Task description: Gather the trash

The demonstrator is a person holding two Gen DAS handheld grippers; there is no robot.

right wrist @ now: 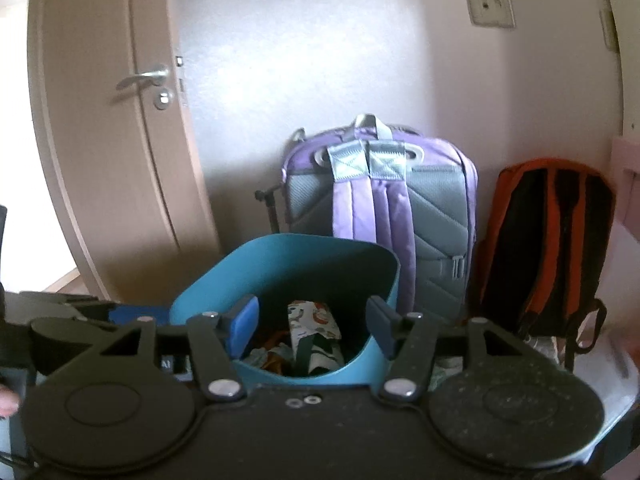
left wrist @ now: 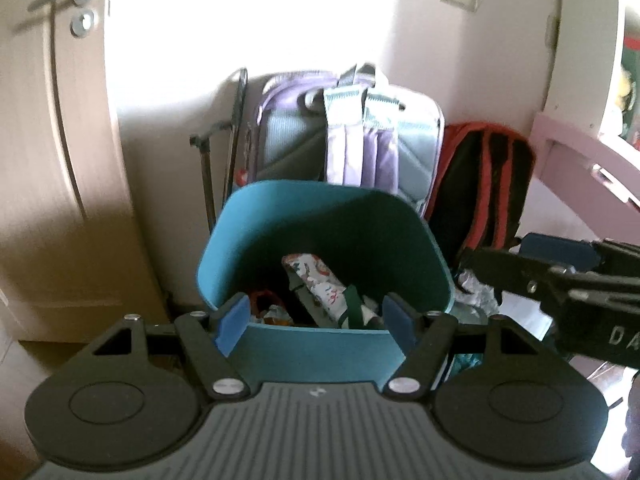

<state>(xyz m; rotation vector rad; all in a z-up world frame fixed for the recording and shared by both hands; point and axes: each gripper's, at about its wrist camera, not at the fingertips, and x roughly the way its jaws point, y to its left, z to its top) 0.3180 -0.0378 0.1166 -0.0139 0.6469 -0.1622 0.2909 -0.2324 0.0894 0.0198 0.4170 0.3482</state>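
A teal trash bin (left wrist: 260,232) stands on the floor just ahead of both grippers. It holds a patterned wrapper (left wrist: 316,280) and other crumpled scraps, some red and orange. My left gripper (left wrist: 316,320) hovers over the bin's near rim, open, its blue pads wide apart with nothing between them. My right gripper (right wrist: 312,320) is also open and empty above the same bin (right wrist: 240,272), with the wrapper (right wrist: 314,320) visible below it. In the left wrist view the right gripper (left wrist: 500,258) reaches in from the right, beside the bin.
A purple and grey backpack (right wrist: 384,208) leans on the wall behind the bin, with a black and orange backpack (right wrist: 548,240) to its right. A beige door (right wrist: 104,140) with a metal handle stands at the left. Pink furniture (left wrist: 580,160) is at the right, and a folded black frame (left wrist: 224,152) is beside the purple backpack.
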